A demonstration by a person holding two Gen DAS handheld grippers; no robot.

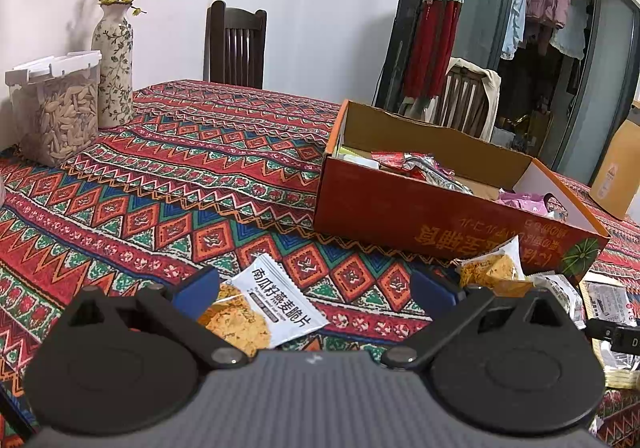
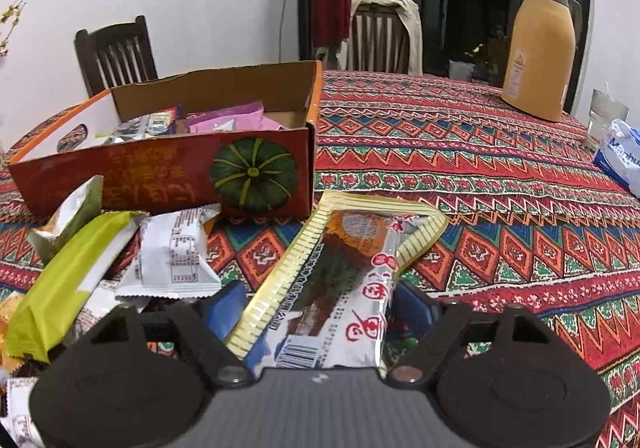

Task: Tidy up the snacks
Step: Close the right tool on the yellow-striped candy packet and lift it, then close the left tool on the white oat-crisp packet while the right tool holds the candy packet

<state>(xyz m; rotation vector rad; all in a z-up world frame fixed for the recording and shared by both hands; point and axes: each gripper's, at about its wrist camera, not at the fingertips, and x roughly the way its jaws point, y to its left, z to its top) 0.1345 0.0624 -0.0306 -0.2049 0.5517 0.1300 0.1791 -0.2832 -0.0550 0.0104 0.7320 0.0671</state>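
- Left tongs (image 1: pixel 314 288) are hovering low over the worktop (image 1: pixel 168 184), blue fingers spread wide apart, nothing clamped.
- An oat crisp packet (image 1: pixel 264 308) is lying flat on the cloth between those fingers, closer to the left one, short of the orange box (image 1: pixel 440 216).
- The orange box is sitting open-topped on the worktop, already holding wrappers: silver, red and purple ones are showing inside.
- A second crisp packet (image 1: pixel 494 266) is leaning against the box's near wall.
- Right tongs (image 2: pixel 318 306) are sitting around a gold-edged snack bag (image 2: pixel 344 272); the bag is filling the gap between the fingers, and whether they are actually pinching it I cannot tell.
- That bag is pointing toward the box's pumpkin-printed corner, just in front of it.
- A green bar (image 2: pixel 68 280) and a white packet (image 2: pixel 176 252) are piling up left of the bag, before the box's front wall.
- A tan thermos (image 2: pixel 540 48) is standing well to the right of the box.
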